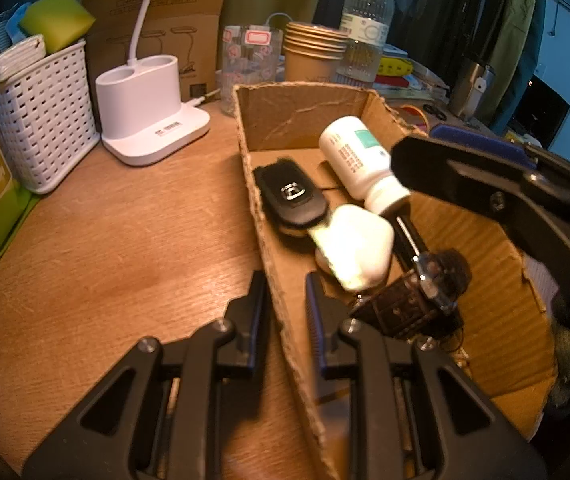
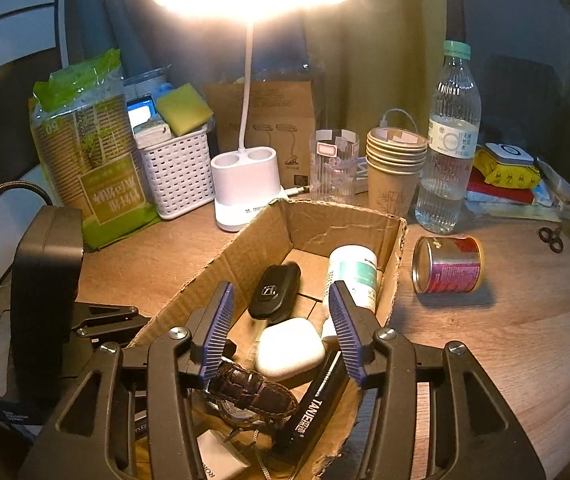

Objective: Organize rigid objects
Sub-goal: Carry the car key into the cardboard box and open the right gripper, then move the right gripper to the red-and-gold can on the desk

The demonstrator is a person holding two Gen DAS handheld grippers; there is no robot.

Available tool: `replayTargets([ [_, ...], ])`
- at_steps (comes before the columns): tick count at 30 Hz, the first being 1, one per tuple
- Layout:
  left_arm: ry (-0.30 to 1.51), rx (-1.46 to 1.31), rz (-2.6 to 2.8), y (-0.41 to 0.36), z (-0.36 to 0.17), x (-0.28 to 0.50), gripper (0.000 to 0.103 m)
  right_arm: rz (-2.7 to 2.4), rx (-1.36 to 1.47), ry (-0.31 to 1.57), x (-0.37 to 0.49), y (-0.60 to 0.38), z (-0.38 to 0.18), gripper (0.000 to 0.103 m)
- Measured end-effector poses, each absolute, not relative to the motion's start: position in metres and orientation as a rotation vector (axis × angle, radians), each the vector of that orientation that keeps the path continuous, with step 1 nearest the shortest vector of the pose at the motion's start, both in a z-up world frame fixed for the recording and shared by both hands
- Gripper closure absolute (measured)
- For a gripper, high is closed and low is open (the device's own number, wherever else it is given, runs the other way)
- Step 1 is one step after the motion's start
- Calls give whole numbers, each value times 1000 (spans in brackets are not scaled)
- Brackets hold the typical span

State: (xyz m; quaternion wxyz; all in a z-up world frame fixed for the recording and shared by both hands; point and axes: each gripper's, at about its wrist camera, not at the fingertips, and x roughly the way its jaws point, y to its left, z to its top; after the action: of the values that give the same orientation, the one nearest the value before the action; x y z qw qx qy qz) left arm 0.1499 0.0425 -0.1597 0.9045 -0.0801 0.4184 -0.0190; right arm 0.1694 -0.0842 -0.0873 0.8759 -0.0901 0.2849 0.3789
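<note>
**Cardboard box of small rigid things on a wooden desk**

Cardboard box, corrugated with rough torn edges, runs lengthwise away from us on the wood-grain desk. Inside we see a white pill bottle lying on its side along the box with its cap nearest us, a glossy black key fob also lying lengthwise, a smooth rounded white earbud case, a brown leather-strap watch and a slim black pen-like stick. We see the left gripper clamped on the box's near side wall, one finger on each face. The right gripper hovers over the box, jaws parted, the earbud case below the gap, pads pressing nothing. A small metal can lies sideways on the desk, right of the box.
</note>
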Motion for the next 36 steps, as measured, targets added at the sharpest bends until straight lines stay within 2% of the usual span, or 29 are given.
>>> replayTargets([
  [22, 865, -166, -39, 42, -159, 150, 82, 642, -101, 558, 192, -130, -78, 51],
  [26, 865, -165, -39, 42, -159, 150, 82, 615, -79, 554, 199, -141, -78, 44],
  [32, 865, -165, -39, 42, -160, 150, 82, 565, -84, 566, 216, -152, -88, 43],
  [36, 865, -165, -39, 42, -159, 150, 82, 531, -91, 580, 231, -156, -97, 36],
])
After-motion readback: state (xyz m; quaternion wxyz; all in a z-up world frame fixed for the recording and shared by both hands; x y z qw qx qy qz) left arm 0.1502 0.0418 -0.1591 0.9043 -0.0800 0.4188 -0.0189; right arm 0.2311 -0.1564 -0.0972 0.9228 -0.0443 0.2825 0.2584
